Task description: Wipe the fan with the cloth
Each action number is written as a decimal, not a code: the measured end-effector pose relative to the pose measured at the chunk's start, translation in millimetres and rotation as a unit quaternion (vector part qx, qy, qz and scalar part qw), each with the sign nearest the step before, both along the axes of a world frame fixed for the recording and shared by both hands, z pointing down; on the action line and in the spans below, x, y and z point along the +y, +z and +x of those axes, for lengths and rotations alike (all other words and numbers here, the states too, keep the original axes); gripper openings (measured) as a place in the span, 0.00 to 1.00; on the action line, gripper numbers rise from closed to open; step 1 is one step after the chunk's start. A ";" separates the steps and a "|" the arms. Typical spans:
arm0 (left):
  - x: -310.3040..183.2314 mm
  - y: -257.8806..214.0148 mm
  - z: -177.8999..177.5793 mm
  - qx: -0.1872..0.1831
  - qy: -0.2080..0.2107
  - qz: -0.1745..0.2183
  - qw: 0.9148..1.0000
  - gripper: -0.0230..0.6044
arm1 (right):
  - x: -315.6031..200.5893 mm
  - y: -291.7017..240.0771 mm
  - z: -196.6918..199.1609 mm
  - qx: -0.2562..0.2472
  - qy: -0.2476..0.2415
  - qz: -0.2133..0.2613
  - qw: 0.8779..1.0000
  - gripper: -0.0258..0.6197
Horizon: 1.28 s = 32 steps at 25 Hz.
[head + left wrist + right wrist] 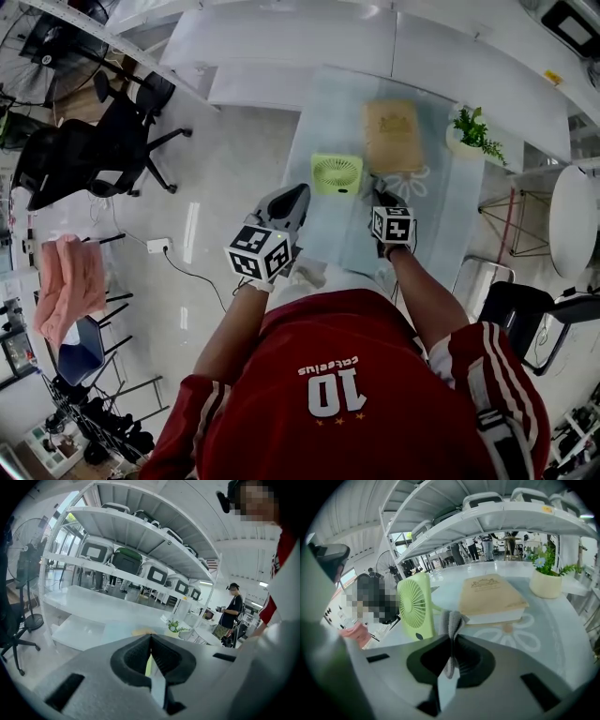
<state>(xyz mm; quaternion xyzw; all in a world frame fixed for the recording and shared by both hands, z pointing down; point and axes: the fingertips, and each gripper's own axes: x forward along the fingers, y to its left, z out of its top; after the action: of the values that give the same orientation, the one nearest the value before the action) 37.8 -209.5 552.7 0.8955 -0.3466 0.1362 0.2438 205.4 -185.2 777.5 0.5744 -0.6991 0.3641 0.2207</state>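
My right gripper (451,641) pinches the cloth (451,620) (left gripper (150,652) clenched, empty); a hard wipe could topple the unbraced fan (414,603).

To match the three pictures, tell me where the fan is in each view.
Head view: fan at centre, left of the book.
Left gripper view: not clearly in it.
Right gripper view: fan left of centre, beside the book.
Shared landmark: the plant, in all three views.
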 end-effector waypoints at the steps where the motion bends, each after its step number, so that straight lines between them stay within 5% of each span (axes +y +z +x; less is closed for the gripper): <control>1: 0.6 1.2 2.3 0.001 -0.001 -0.001 1.000 0.04 | 0.5 -0.2 3.1 0.001 -0.001 0.000 1.000 0.08; 17: 19.1 -23.9 -12.1 0.040 0.022 0.026 0.999 0.04 | 40.3 -44.7 40.0 0.043 0.056 0.028 0.997 0.08; 32: 65.4 -94.9 -70.5 0.076 0.062 0.089 0.991 0.04 | 129.7 -127.5 -29.2 0.055 0.082 0.071 0.993 0.08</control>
<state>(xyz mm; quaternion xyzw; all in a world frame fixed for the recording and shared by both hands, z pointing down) -32.8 -144.1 457.8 0.9412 -0.2815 0.0515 0.1796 176.2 -55.5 650.1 0.6631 -0.6607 0.2983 0.1866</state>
